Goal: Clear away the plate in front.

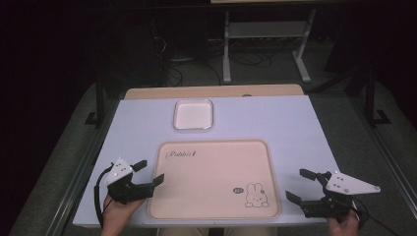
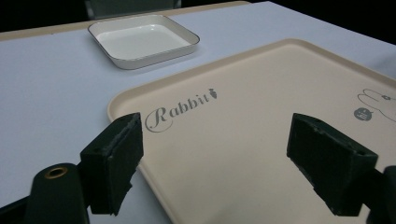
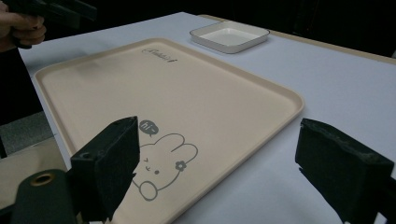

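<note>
A beige tray printed with "Rabbit" and a cartoon rabbit lies at the near middle of the table. Beyond it stands an empty white square dish. My left gripper rests at the tray's left edge, held by a hand, its jaws wide apart with nothing between them. My right gripper sits just off the tray's right edge, also open and empty. In the left gripper view the open gripper frames the tray, with the dish farther off. The right gripper view has its gripper over the tray's corner.
The white tabletop has a wooden strip along its far edge. Behind the table are a grey floor, cables and the legs of a metal stand. The person's other hand appears at the top left of the right gripper view.
</note>
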The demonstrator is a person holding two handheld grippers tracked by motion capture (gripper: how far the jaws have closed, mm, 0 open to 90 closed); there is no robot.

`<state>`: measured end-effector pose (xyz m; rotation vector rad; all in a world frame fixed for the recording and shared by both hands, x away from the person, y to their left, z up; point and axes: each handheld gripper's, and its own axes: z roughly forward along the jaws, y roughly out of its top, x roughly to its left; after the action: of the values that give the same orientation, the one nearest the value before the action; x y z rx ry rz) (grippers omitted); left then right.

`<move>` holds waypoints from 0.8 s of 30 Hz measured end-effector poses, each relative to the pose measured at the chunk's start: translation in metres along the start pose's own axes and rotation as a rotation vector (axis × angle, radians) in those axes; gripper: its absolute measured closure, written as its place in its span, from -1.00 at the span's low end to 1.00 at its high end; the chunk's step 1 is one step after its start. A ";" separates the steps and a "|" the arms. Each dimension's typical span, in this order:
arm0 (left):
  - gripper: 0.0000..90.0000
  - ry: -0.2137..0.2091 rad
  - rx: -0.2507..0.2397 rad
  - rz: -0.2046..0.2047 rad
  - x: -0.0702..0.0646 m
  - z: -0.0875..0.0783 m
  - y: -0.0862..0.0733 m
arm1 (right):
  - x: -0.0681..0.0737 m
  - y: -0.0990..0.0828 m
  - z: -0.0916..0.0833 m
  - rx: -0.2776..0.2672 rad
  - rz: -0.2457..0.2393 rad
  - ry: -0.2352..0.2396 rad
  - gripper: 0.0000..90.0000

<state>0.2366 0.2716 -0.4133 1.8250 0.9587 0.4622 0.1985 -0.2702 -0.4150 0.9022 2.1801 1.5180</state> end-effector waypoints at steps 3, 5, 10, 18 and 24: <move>-0.57 0.000 0.004 0.013 0.001 0.004 0.004 | 0.000 0.000 0.000 -0.001 -0.002 -0.004 -0.71; -0.58 0.010 0.017 0.032 0.001 0.007 0.007 | 0.000 0.000 0.000 0.001 -0.002 -0.005 -0.71; -0.59 0.014 0.026 0.038 0.004 0.015 0.014 | 0.000 0.000 -0.001 -0.003 0.000 -0.007 -0.71; -0.57 -0.003 0.060 0.018 0.011 0.034 0.028 | 0.000 -0.001 -0.002 -0.009 -0.003 -0.003 -0.71; -0.55 -0.008 0.069 0.022 0.012 0.043 0.040 | 0.000 -0.001 -0.002 -0.013 -0.005 0.000 -0.71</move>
<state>0.2890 0.2471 -0.3984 1.9000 0.9606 0.4399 0.1971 -0.2722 -0.4149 0.8919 2.1683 1.5278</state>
